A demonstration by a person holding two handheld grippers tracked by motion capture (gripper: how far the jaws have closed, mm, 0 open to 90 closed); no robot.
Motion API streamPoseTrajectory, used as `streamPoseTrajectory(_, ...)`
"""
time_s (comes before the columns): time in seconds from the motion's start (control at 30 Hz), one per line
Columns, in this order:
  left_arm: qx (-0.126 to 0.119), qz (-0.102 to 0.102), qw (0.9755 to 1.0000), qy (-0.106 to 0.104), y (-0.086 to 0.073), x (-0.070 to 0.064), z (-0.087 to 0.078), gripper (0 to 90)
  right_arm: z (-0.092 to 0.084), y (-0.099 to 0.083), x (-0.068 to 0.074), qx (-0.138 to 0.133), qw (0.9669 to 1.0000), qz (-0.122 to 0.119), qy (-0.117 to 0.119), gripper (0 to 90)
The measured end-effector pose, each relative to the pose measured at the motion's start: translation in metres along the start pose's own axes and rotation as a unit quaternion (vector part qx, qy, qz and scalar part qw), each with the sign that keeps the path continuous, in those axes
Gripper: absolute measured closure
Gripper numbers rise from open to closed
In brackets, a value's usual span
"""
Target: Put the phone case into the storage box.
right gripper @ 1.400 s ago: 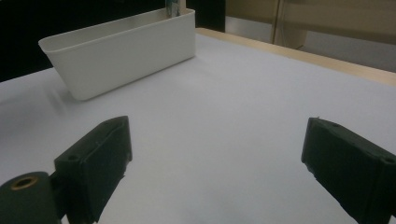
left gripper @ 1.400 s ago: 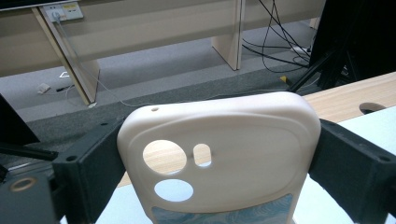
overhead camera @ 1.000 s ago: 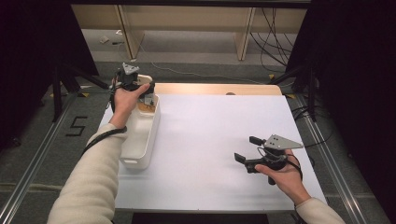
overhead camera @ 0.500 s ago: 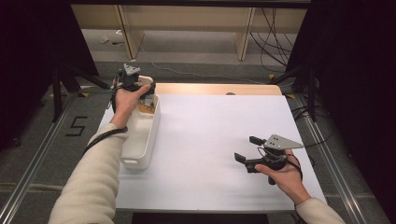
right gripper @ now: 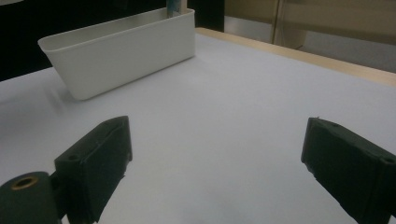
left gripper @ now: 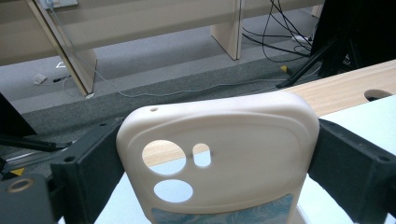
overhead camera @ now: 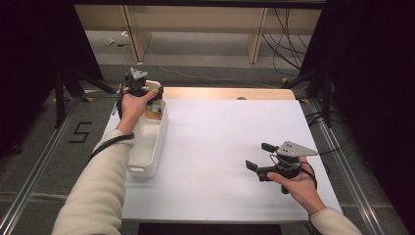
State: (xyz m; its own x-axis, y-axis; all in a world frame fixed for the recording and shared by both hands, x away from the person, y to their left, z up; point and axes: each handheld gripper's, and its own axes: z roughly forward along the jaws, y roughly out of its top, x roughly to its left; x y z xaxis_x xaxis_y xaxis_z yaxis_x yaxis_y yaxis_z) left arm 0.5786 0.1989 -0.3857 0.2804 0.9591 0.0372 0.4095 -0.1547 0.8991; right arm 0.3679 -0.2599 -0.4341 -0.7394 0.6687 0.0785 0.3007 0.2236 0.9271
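A cream phone case with round camera cut-outs stands upright between the jaws of my left gripper. Both black jaws press on its side edges, so the gripper is shut on it. In the high view that gripper hangs over the far end of a long white bin at the table's left edge. A brownish thing lies in the bin below it, too small to make out. My right gripper rests low over the white tabletop at the near right. Its jaws stand wide open with nothing between them.
The white bin lies lengthwise along the left side of the white table. A wooden strip with a hole runs along the far edge. Beyond it are floor cables and wooden table legs.
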Motion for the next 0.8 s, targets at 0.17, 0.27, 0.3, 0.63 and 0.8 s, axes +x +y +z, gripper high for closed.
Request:
streamPoseTrajectory(0.17,0.003,-0.001,1.0,0.0,-0.0006,0.0,0.0011,8.2,0.0001,-0.0001,-0.0002,0.0,1.0,0.0,0.0,9.5)
streamPoseTrajectory(0.27,0.004,-0.001,1.0,0.001,-0.0007,-0.0005,0.002,8.2,0.0006,-0.0002,0.0003,-0.001,1.0,0.001,0.001,9.5)
streamPoseTrajectory(0.3,0.006,0.0,1.0,0.001,-0.0008,-0.0006,0.0022,8.2,0.0005,-0.0002,0.0004,-0.001,1.0,0.0,0.002,9.5)
streamPoseTrajectory(0.63,0.01,-0.002,0.9999,0.0,-0.0035,-0.0012,0.0041,8.1,0.0002,0.0,0.0001,-0.001,1.0,0.0,0.002,9.7)
streamPoseTrajectory(0.8,0.011,-0.003,0.9999,0.0,-0.0044,-0.0008,0.0051,8.0,0.0,0.0,0.0,0.0,1.0,0.0,0.002,9.8)
